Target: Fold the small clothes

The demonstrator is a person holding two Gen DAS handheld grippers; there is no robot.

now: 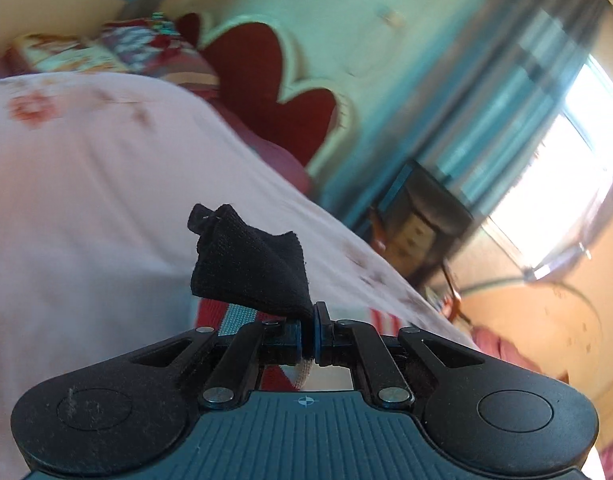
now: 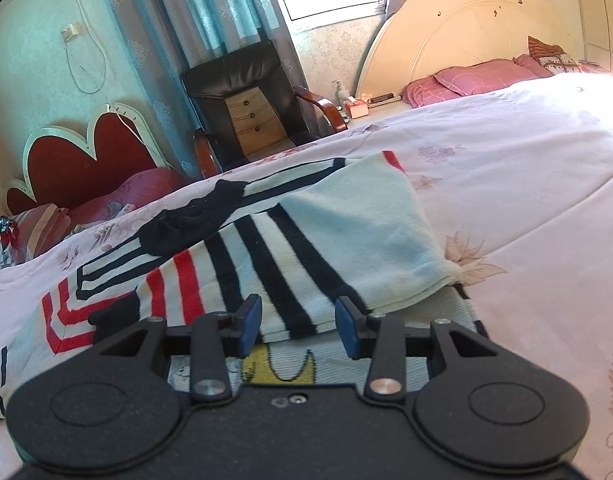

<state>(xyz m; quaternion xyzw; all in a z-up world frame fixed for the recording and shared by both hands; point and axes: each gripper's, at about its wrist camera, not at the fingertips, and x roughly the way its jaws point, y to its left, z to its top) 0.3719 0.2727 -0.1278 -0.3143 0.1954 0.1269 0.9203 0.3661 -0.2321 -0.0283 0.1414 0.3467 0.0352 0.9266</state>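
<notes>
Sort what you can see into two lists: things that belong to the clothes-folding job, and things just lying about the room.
Belongs to the job:
striped sweater
black cuff, pinched in the left gripper
right gripper, open above the sweater

Just lying about:
black armchair
pink pillows
tissue box
lotion bottle

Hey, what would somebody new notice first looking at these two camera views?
Probably the black knit cuff pinched in the shut left gripper, lifted over the bed. Then the striped sweater spread on the floral bedsheet, with the open right gripper at its near edge.
</notes>
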